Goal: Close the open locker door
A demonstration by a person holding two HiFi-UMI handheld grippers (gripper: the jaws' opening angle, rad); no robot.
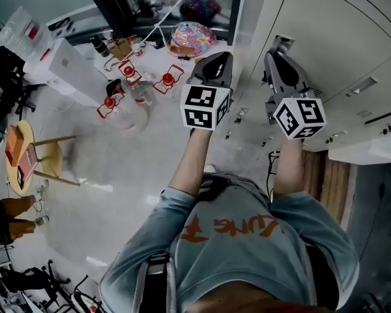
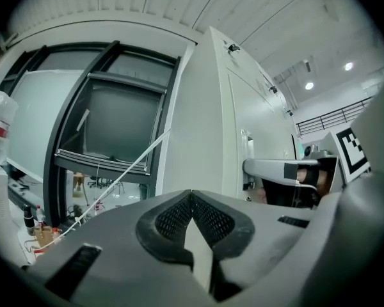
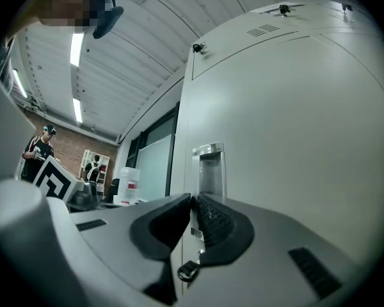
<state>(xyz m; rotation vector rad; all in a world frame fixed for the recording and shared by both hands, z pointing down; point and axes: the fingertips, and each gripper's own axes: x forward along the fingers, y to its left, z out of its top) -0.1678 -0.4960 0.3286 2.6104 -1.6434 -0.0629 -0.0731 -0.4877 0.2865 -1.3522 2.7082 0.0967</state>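
Note:
A bank of white lockers (image 1: 332, 38) fills the right of the head view. In the right gripper view a locker door (image 3: 275, 139) stands close ahead, with a recessed metal handle (image 3: 209, 168) and a key (image 3: 187, 270) in its lock near the left edge. My right gripper (image 3: 192, 200) points level at that edge just below the handle. Its tips meet with nothing visible between them, and I cannot tell whether they touch the door. My left gripper (image 2: 192, 194) is shut and empty, level, beside the lockers' end panel (image 2: 201, 107). Both the left gripper (image 1: 215, 57) and the right gripper (image 1: 277, 56) show in the head view.
A white panel (image 1: 371, 150) juts out from the lockers at lower right, above a wooden floor strip (image 1: 329, 181). Left of the lockers are a dark-framed window (image 2: 109, 120), a taut white cord (image 2: 125, 174), red-handled tools (image 1: 127, 74) on the pale floor, a round stool (image 1: 26, 155) and a white box (image 1: 65, 70).

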